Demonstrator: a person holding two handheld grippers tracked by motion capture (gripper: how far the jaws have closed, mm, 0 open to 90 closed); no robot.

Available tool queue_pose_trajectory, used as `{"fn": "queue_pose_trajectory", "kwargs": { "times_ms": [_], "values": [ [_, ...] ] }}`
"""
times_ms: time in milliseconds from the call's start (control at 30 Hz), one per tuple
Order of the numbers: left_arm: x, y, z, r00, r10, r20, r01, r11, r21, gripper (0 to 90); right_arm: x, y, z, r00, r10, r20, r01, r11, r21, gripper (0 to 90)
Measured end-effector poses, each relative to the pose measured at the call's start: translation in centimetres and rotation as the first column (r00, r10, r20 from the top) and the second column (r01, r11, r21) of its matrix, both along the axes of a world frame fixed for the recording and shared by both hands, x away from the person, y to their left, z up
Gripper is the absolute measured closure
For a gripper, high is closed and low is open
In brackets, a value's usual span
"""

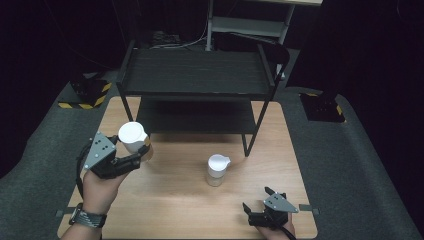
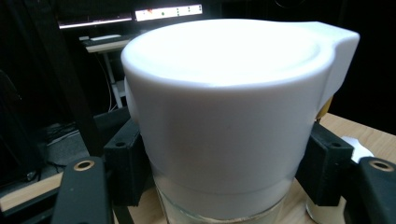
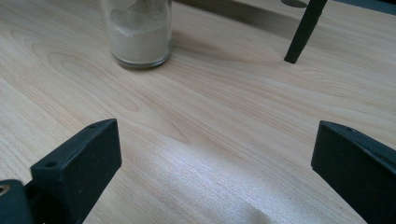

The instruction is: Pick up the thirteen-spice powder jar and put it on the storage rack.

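A glass jar with a white spouted lid (image 1: 133, 134) is lifted off the table at the left, and my left gripper (image 1: 140, 155) is shut on it. In the left gripper view this jar (image 2: 229, 116) stands close and upright, with both black pads (image 2: 128, 161) pressing its sides just under the lid. A second jar (image 1: 217, 170) with the same white lid stands near the middle of the wooden table (image 1: 175, 210); pale powder shows in it (image 3: 139, 32). My right gripper (image 1: 257, 198) rests low at the front right, open, with bare wood between its jaws (image 3: 215, 154).
A black two-tier rack (image 1: 195, 75) takes up the back half of the table; its front right leg (image 3: 303, 32) comes down just right of the standing jar. Dark floor and yellow-black striped blocks (image 1: 90, 95) lie beyond the table's edges.
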State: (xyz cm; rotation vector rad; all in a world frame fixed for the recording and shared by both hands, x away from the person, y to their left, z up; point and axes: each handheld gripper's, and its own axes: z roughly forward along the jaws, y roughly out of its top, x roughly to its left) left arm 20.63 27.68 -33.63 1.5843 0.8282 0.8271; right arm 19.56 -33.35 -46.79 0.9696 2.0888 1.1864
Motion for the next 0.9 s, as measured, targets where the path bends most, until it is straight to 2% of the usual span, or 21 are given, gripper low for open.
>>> {"fn": "queue_pose_trajectory", "kwargs": {
  "times_ms": [367,533,700,900],
  "values": [
    [0.9,-0.3,2.8,0.9990,-0.005,0.044,0.005,1.0000,-0.002,30.2,0.0,0.0,0.0,1.0000,0.001,-0.002,-0.001,1.000,0.001,1.0],
    [1.2,-0.4,3.7,0.9986,-0.006,0.053,0.007,0.9999,-0.010,30.2,0.0,0.0,0.0,1.0000,0.002,-0.001,-0.002,1.000,0.002,1.0],
    [1.6,-0.2,4.4,0.9983,-0.017,0.056,0.019,0.9991,-0.038,30.3,0.0,0.0,0.0,1.0000,0.003,-0.001,-0.003,1.000,0.000,0.9],
    [2.1,-0.5,5.8,0.9969,-0.020,0.076,0.022,0.9992,-0.034,30.2,0.1,0.0,0.0,1.0000,0.005,-0.001,-0.005,1.000,-0.001,0.9]
  ]
}}
